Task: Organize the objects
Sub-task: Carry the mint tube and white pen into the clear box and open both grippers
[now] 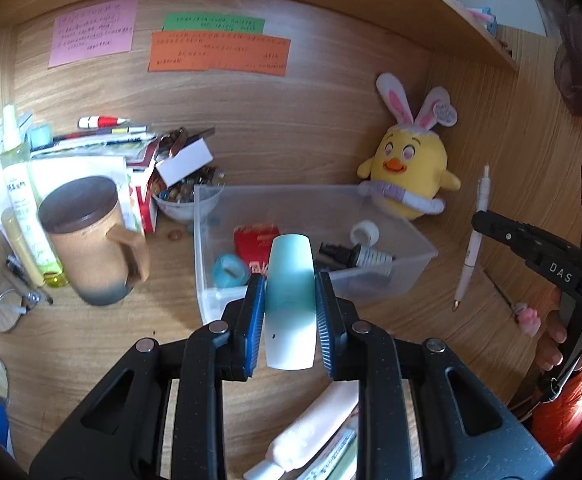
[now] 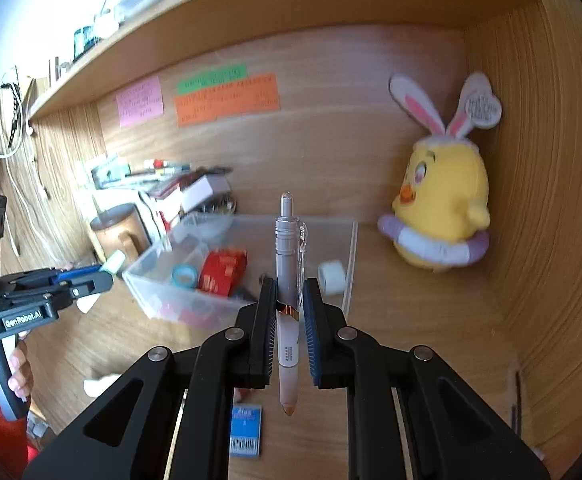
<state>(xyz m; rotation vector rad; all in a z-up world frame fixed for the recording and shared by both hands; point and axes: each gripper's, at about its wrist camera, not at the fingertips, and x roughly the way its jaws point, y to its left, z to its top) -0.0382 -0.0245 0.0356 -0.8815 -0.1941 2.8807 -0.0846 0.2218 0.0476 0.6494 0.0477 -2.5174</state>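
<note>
My left gripper (image 1: 290, 280) is shut on a teal-and-white tube (image 1: 290, 300) and holds it just in front of the clear plastic bin (image 1: 419, 246). The bin holds a red packet (image 1: 253, 242), a teal tape roll (image 1: 230, 270), a white roll (image 1: 365, 234) and a dark bottle (image 1: 351, 256). My right gripper (image 2: 287, 284) is shut on a grey-and-white pen (image 2: 287, 280), upright above the desk near the bin (image 2: 147, 284). In the left wrist view the pen (image 1: 473, 240) and the right gripper's finger (image 1: 531, 248) show at right.
A yellow plush chick (image 1: 409, 172) sits in the back right corner. A brown lidded mug (image 1: 91, 240), bottles (image 1: 19, 184), a paper stack (image 1: 103, 140) and a bead bowl (image 1: 183, 196) crowd the left. A blue card (image 2: 245, 430) lies on the desk.
</note>
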